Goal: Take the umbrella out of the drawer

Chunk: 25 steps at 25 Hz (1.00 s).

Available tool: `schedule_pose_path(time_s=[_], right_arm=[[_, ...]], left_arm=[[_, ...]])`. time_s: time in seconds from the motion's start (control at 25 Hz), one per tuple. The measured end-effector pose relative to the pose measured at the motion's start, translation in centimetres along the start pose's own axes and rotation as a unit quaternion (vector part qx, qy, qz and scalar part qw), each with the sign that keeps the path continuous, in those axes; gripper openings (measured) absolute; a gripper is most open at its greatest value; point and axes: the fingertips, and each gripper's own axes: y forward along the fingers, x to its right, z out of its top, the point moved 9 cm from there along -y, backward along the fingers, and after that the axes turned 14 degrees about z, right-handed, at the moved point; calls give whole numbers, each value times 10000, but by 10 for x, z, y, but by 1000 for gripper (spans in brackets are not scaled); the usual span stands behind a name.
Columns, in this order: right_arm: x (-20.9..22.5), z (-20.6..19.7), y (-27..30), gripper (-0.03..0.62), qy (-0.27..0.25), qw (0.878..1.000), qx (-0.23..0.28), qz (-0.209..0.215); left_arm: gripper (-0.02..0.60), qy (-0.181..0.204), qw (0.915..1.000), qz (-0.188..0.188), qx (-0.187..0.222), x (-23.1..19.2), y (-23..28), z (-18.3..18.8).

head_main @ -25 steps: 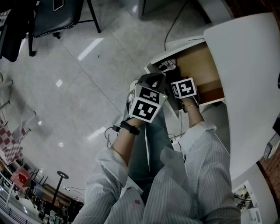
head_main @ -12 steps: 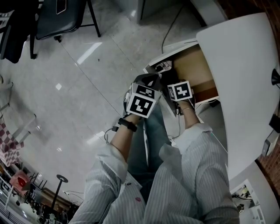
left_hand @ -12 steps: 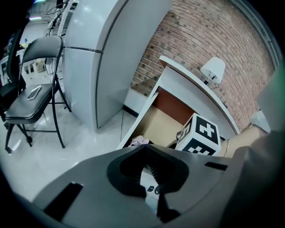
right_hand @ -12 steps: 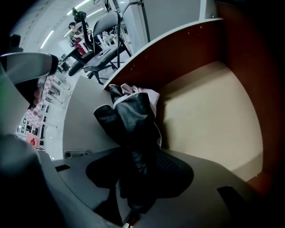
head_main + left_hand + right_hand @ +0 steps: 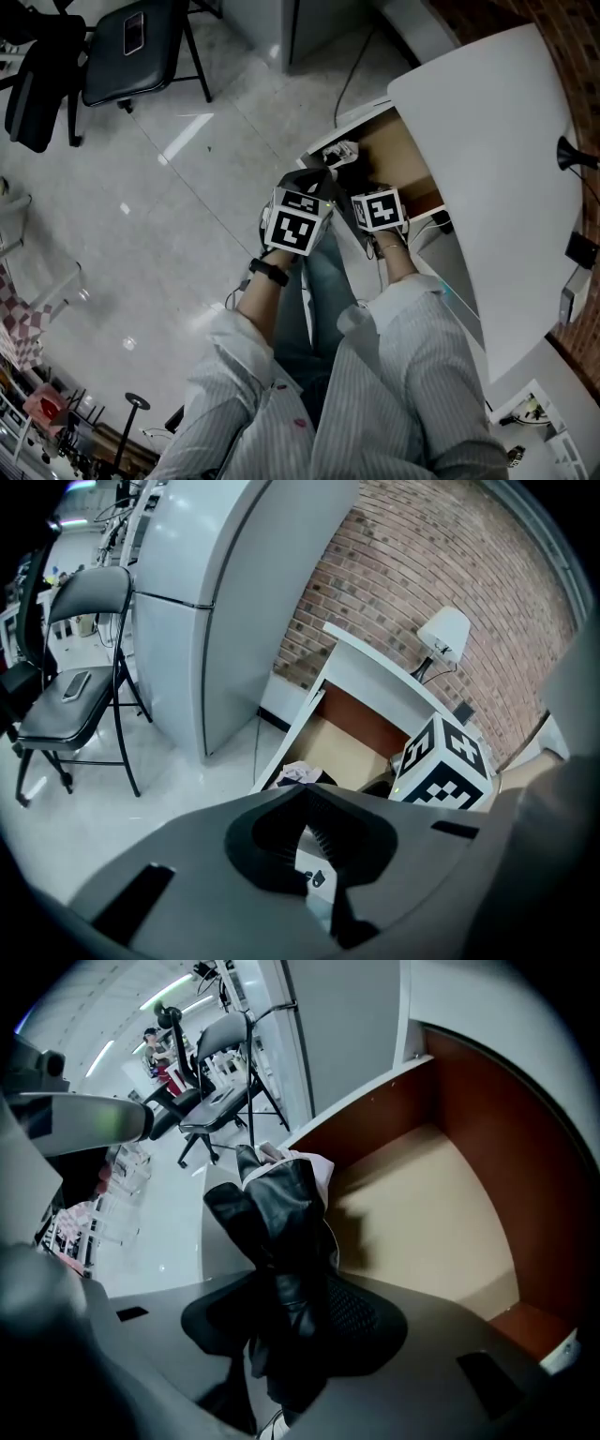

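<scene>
The right gripper (image 5: 292, 1330) is clamping a folded black umbrella (image 5: 281, 1222) between its jaws, pointing steeply down over the open drawer (image 5: 441, 1232); the umbrella is hanging above the drawer's bare wooden bottom and casting a shadow on it, its far end reaching toward a corner of the drawer; the left gripper (image 5: 311, 847) is hovering just beside the right one at the drawer's edge, its jaws lying together with nothing in them; a black chair (image 5: 131, 52) is standing well apart on the floor.
</scene>
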Motion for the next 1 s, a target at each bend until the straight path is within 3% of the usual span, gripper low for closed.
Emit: schedule_pose_path(time_s=[0.52, 0.76, 1.0], right_arm=[[-40, 22, -71, 216, -36, 9963, 857, 83], [-61, 28, -110, 216, -96, 9914, 1290, 187], [-79, 36, -144, 216, -213, 9846, 1723, 215]], left_arm=[[9, 48, 9999, 61, 116, 7, -48, 40], [9, 85, 9992, 176, 341, 11, -74, 56], [9, 113, 9994, 209, 264, 15, -95, 66]])
